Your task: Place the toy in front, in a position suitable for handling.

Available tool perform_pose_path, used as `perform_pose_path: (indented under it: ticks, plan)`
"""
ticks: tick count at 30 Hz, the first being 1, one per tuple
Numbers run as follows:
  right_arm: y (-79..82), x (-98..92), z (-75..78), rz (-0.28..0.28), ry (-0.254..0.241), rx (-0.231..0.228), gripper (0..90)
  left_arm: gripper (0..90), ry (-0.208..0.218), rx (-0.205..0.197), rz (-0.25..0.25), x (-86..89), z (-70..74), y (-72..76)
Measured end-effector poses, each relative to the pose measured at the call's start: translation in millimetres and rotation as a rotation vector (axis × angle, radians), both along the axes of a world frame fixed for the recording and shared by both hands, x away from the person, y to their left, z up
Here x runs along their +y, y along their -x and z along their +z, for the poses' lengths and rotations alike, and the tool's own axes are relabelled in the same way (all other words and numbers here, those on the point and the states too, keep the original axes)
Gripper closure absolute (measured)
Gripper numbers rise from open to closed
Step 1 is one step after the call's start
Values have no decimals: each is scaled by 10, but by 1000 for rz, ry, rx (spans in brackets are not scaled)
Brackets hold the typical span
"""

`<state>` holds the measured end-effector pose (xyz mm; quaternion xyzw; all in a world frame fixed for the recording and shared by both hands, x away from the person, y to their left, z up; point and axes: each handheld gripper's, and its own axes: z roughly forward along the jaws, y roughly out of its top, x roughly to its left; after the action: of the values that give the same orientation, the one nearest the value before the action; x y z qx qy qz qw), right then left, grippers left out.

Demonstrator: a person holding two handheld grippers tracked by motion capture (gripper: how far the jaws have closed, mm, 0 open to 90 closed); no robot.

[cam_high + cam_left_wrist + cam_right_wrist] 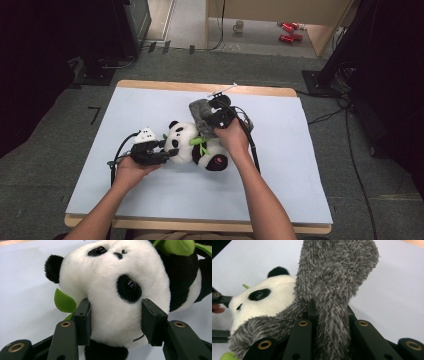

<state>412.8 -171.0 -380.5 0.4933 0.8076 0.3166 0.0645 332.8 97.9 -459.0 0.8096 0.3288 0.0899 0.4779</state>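
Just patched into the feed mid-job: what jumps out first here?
A plush panda lies mid-table on the pale blue mat, its head clamped between the left gripper jaws. The right gripper pinches a fuzzy grey cloth just behind the panda, draped against its head. Beyond the table, red cans lie on the floor.

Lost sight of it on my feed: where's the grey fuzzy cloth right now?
In the high view the grey fuzzy cloth is mid-table, pinched by the right gripper, draping just behind the plush panda.
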Motion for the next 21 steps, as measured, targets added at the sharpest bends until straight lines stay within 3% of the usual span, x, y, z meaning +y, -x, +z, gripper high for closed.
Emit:
perform_pose_path:
  ticks: [2, 4, 7, 10, 16, 21]
  plan:
    - [4, -88, 38, -26, 16, -18, 779, 490, -2, 3, -3, 10, -4, -4]
    - [10, -192, 60, -56, 81, -30, 781, 491, 5, 11, -6, 21, -9, -10]
    - [26, -377, 31, -79, 17, 14, 781, 491, 3, 2, -10, 16, -8, -3]
    - [42, -455, 73, -100, 4, -2, 781, 490, 11, 2, -4, 16, -15, -1]
    - [50, -349, 311, -76, -42, -49, 782, 487, 17, 2, 1, 24, -23, -2]
    - [16, -66, 440, -22, -71, -63, 782, 485, 20, 10, 11, 16, -16, 2]
